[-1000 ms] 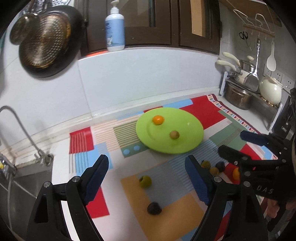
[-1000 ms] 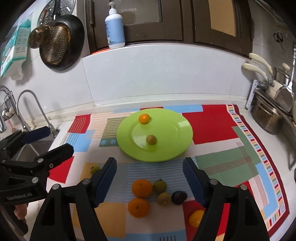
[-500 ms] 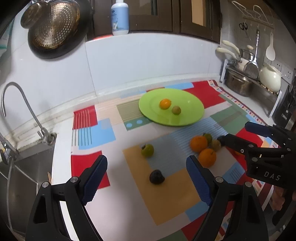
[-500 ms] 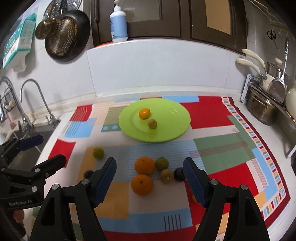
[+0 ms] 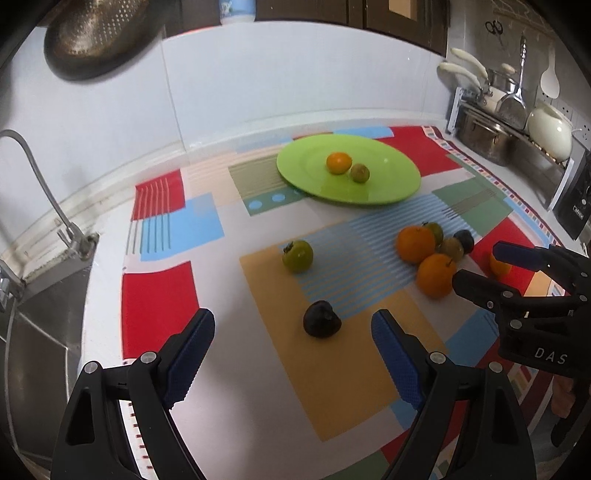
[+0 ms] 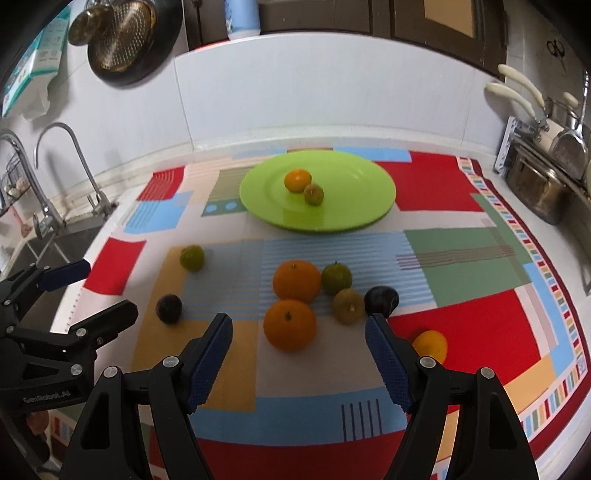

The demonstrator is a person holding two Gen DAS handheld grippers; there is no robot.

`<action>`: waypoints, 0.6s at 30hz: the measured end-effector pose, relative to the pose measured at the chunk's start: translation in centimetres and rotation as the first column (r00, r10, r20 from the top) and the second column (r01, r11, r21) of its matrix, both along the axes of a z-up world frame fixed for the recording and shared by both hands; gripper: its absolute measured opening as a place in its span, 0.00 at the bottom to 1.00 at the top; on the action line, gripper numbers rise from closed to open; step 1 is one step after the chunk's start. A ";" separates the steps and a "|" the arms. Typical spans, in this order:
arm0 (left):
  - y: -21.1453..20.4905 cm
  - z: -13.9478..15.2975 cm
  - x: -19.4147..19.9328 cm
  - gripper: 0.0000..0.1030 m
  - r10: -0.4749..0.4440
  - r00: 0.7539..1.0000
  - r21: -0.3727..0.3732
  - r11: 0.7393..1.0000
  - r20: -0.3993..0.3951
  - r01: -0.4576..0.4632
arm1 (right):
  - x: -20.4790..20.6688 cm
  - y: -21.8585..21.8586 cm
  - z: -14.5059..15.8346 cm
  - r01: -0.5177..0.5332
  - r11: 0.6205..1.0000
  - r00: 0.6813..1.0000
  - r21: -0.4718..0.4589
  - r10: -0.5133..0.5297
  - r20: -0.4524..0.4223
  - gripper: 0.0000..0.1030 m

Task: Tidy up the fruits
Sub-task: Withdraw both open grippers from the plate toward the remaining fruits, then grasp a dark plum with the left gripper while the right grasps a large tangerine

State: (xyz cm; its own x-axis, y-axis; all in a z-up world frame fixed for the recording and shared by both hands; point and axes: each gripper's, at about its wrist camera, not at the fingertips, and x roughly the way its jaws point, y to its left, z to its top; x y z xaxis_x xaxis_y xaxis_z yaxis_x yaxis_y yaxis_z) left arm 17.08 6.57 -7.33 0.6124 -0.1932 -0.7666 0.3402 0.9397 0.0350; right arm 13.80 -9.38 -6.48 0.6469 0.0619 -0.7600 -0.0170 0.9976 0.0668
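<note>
A lime green plate (image 5: pixel 391 188) (image 6: pixel 354 214) at the back of the patterned mat holds a small orange (image 5: pixel 338 163) and a brownish-green fruit (image 5: pixel 359 172). Loose on the mat lie a dark plum (image 5: pixel 321 324) (image 6: pixel 168 308), a green fruit (image 5: pixel 297 255) (image 6: pixel 192 258), two oranges (image 6: pixel 296 280) (image 6: pixel 290 324), several small greenish fruits, another plum (image 6: pixel 381 300) and a yellow-orange fruit (image 6: pixel 430 346). My left gripper (image 5: pixel 293 341) is open, low, the dark plum just ahead between its fingers. My right gripper (image 6: pixel 298 343) is open, the near orange just beyond its tips.
A sink with taps (image 6: pixel 70 166) lies at the left. Pots and utensils on a rack (image 5: pixel 506 122) crowd the back right corner. A colander and pan (image 6: pixel 125 37) hang on the wall. A soap bottle (image 6: pixel 242 18) stands on the ledge.
Both grippers have sunk toward the mat and tilted up a little; the loose fruits now appear larger and closer. Jaw widths look unchanged.
</note>
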 end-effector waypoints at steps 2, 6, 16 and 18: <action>-0.2 -0.6 0.3 0.83 -0.002 1.000 0.002 1.000 -0.016 0.002 | 0.2 0.0 -0.6 -0.004 1.000 1.000 0.001 0.004 -0.011 0.72; -0.6 -1.8 0.9 0.77 -0.012 0.998 0.000 1.000 -0.055 0.012 | 0.8 -0.1 -1.5 -0.018 1.000 0.999 0.023 0.019 -0.030 0.65; -1.3 -3.2 2.5 0.51 -0.021 0.993 -0.027 0.999 -0.120 0.018 | 2.0 -0.1 -3.0 -0.038 0.998 0.997 0.050 0.042 -0.072 0.54; -1.4 -3.4 2.6 0.45 -0.028 0.991 -0.033 0.999 -0.131 0.024 | 2.2 -0.1 -3.2 -0.041 0.998 0.996 0.054 0.045 -0.079 0.51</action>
State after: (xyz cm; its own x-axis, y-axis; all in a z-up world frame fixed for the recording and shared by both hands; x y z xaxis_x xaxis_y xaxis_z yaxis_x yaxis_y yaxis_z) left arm 19.68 5.13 -10.68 0.5015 -0.2325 -0.8333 0.3638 0.9306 -0.0407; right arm 16.03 -9.48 -9.73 0.5801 0.1294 -0.8042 -0.0528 0.9912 0.1214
